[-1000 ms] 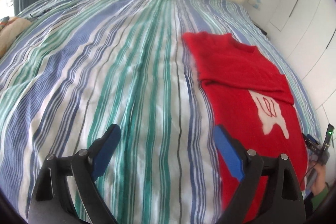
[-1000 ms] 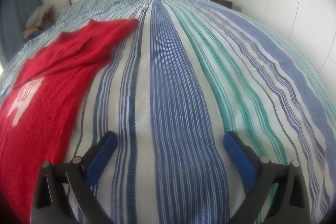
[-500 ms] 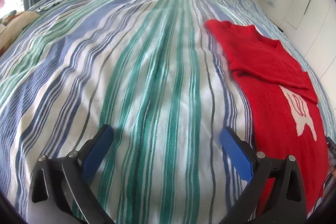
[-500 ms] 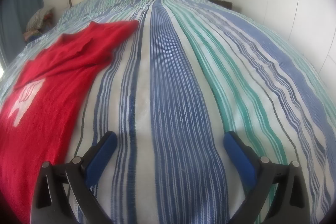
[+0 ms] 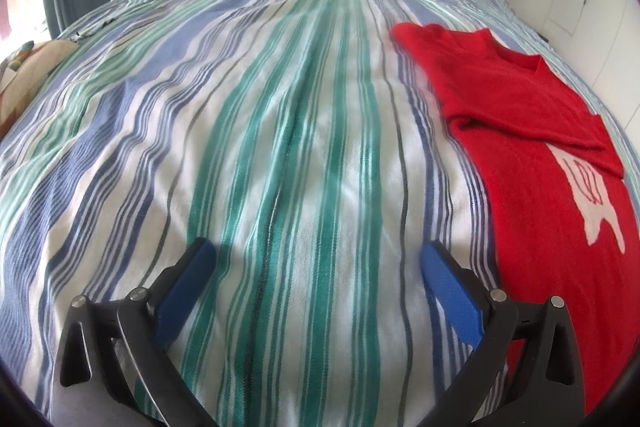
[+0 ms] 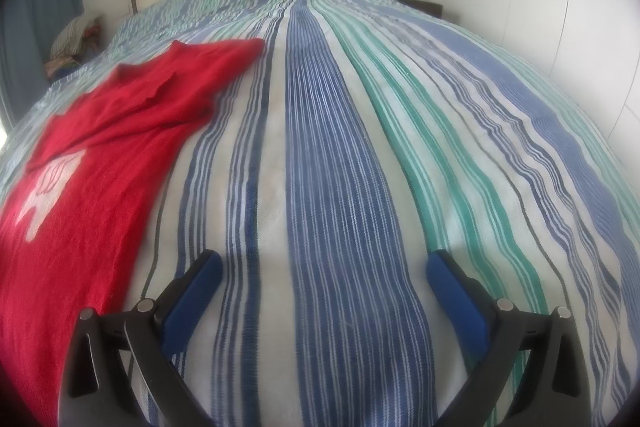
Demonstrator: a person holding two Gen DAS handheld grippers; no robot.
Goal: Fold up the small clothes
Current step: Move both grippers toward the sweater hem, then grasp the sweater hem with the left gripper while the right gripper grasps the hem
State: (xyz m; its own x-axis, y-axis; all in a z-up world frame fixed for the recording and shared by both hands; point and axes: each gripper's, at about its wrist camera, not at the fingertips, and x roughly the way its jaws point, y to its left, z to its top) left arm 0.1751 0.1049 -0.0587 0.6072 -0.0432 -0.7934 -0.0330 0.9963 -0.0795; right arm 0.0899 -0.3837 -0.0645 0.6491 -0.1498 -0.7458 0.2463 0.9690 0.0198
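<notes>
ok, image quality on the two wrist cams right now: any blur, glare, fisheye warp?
Left wrist view: strong fisheye bulge in the striped bedspread, dark vignette in the corners, stripes slightly soft, red sweater readable; left gripper casts a soft shadow on the spread. Right wrist view: same warp, wall washed out at right, sweater a bit blurred, right gripper sharp.

Red sweater with white motif; blue, green, white striped bedspread.

bed w/ striped cover | red sweater flat, sleeves folded in
</notes>
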